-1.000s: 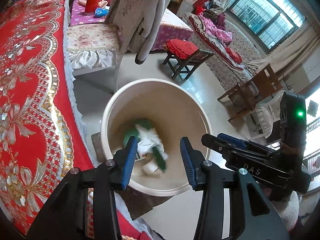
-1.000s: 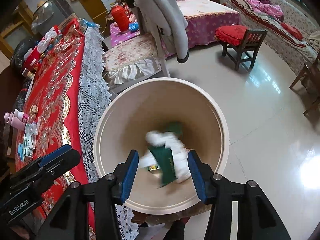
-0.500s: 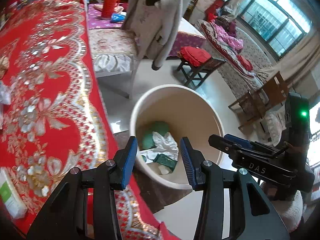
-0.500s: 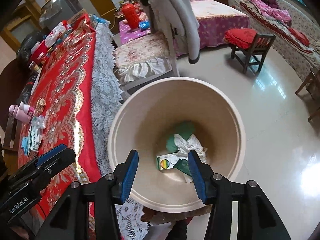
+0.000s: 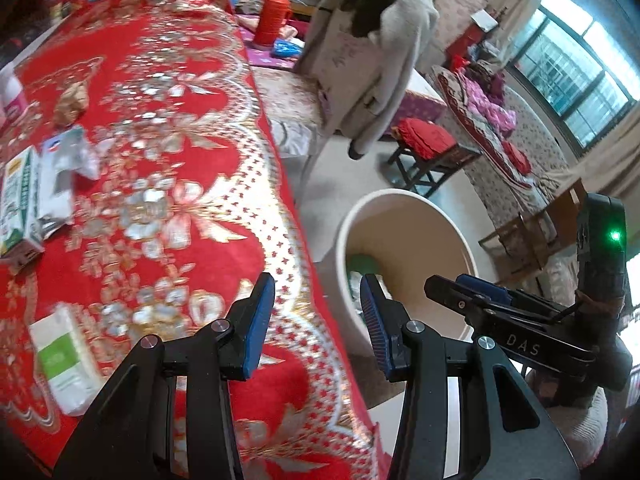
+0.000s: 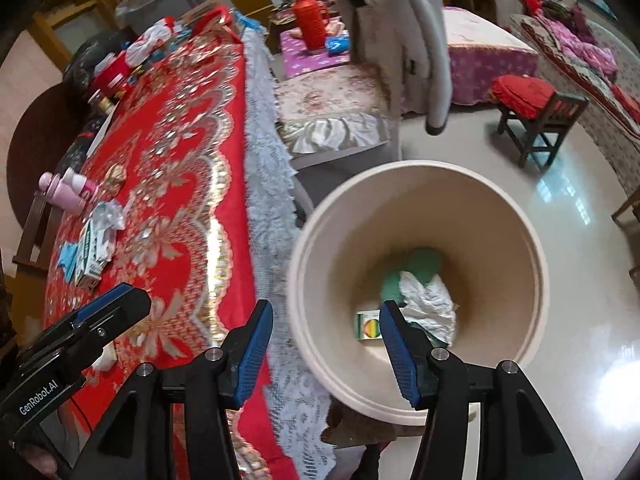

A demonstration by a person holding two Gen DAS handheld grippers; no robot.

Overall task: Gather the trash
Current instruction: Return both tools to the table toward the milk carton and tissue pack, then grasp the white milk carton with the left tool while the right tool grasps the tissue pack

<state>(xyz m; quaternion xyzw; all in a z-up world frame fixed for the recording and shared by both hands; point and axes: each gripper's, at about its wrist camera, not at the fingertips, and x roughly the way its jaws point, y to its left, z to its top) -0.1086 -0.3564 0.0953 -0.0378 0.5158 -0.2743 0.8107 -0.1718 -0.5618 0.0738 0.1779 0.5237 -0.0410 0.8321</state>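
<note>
Red-and-gold tablecloth [image 5: 168, 184] beneath your empty, parted left gripper [image 5: 316, 316]; your right gripper [image 6: 326, 344], jaws just widened, holds nothing above the beige bin [image 6: 520, 240] of trash.

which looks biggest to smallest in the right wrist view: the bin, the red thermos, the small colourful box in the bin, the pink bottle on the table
1. bin, by far the largest.
2. red thermos, though it stands farther off, so its true size is unsure.
3. pink bottle and colourful box look about alike; not ranked.
</note>
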